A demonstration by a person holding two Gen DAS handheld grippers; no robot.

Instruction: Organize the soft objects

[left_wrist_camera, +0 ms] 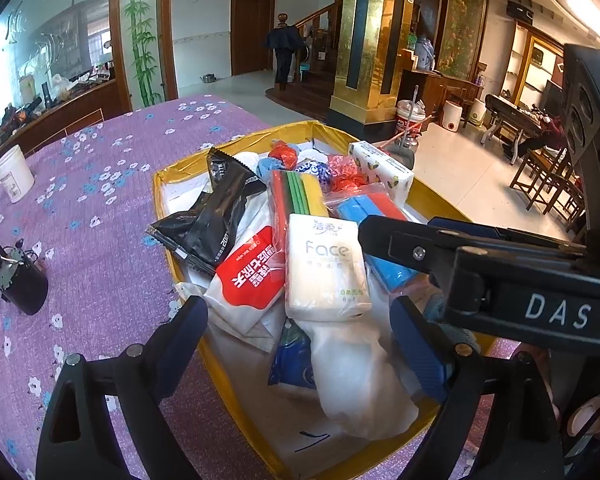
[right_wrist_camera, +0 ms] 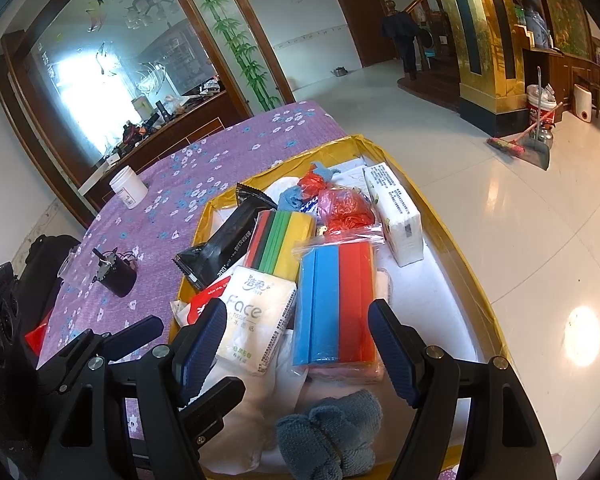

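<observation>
A yellow-rimmed box (left_wrist_camera: 162, 208) (right_wrist_camera: 460, 240) on the table holds several soft items. A white "Face" tissue pack (left_wrist_camera: 324, 268) (right_wrist_camera: 260, 320) lies on top. Beside it are a blue and red sponge pack (right_wrist_camera: 336, 304), a striped sponge pack (left_wrist_camera: 300, 192), a black packet (left_wrist_camera: 216, 216) and a patterned tissue pack (right_wrist_camera: 400, 216). My left gripper (left_wrist_camera: 300, 340) hovers open over a white plastic bag (left_wrist_camera: 356, 372) at the near end. My right gripper (right_wrist_camera: 300, 332) stands open above the Face pack and the blue sponge pack. A blue cloth (right_wrist_camera: 332, 428) lies below it.
The purple floral tablecloth (left_wrist_camera: 100, 200) carries a white jar (left_wrist_camera: 14, 174) (right_wrist_camera: 128, 188) and a dark cup-shaped object (left_wrist_camera: 20, 280) (right_wrist_camera: 116, 272) left of the box. The box's right side is near the table edge, with tiled floor beyond. A broom and dustpan (right_wrist_camera: 520, 148) stand there.
</observation>
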